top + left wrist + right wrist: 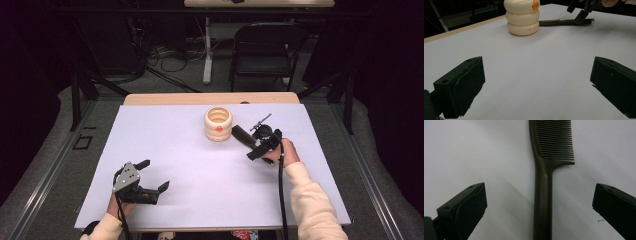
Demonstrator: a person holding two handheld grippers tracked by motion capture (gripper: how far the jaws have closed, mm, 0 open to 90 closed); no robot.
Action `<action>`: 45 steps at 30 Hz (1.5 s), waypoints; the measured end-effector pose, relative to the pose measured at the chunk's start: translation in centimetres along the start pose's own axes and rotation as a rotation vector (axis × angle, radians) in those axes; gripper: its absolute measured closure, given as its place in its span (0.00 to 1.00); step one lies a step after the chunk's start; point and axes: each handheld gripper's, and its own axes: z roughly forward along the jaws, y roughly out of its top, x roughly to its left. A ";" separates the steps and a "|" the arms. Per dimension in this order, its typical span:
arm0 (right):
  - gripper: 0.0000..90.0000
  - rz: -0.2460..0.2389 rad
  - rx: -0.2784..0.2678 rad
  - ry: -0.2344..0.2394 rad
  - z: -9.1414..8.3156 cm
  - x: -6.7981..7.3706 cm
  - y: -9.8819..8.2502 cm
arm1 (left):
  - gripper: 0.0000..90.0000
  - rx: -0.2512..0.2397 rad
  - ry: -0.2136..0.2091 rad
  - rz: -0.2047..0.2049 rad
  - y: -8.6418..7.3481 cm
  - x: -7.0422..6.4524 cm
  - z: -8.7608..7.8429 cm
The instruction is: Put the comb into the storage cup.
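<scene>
Right gripper (540, 202) jaws wide apart astride comb (543, 195) handle at frame centre, untouched; I'd drop lower, centre it, then squeeze squarely.

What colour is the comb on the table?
The comb is dark brown, best seen in the right gripper view.

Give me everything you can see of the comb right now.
The comb is dark brown, plastic by the look, one piece: a long straight handle and a row of fine teeth along one side of the head. It lies flat on the white table, right of the cream ribbed cup and apart from it. The right gripper straddles the handle, jaws open, pads off it.
</scene>
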 end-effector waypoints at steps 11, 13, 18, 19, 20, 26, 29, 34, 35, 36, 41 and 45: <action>0.42 0.019 -0.027 -0.047 1.1 0.6 0.7 | 0.00 -0.002 -0.001 0.000 0.0 0.0 0.0; 0.49 -0.013 -0.022 -0.052 1.1 0.5 0.8 | 0.00 0.002 -0.001 0.001 0.0 0.0 0.0; 0.60 -0.031 0.000 -0.068 1.3 0.7 1.0 | 0.00 0.002 -0.001 0.002 0.0 0.0 0.0; 0.62 -0.038 0.009 -0.071 1.2 0.7 1.1 | 0.00 0.003 -0.001 0.002 0.0 0.0 0.0; 0.64 -0.040 0.010 -0.070 1.3 0.7 1.1 | 0.00 0.003 -0.002 0.003 0.0 0.0 0.0; 0.72 -0.043 0.028 -0.072 1.5 0.9 1.3 | 0.00 0.004 -0.003 0.004 0.0 0.0 0.0; 0.76 -0.031 0.034 -0.077 1.6 1.0 1.3 | 0.00 0.004 -0.002 0.004 0.0 0.0 0.0; 0.78 -0.023 0.042 -0.076 1.8 0.7 1.3 | 0.00 0.004 -0.003 0.005 0.0 0.0 0.0; 0.78 -0.008 0.049 -0.072 1.8 0.7 1.3 | 0.00 0.004 -0.003 0.005 0.0 0.0 0.0; 0.78 -0.018 0.084 -0.074 1.5 0.6 1.5 | 0.00 0.005 -0.003 0.006 0.0 0.0 0.0; 0.79 0.017 0.049 -0.043 1.9 0.2 1.4 | 0.00 0.005 -0.003 0.006 0.0 0.0 0.0; 0.80 0.043 0.047 -0.029 1.8 0.0 1.3 | 0.00 0.007 -0.004 0.006 0.0 0.0 0.0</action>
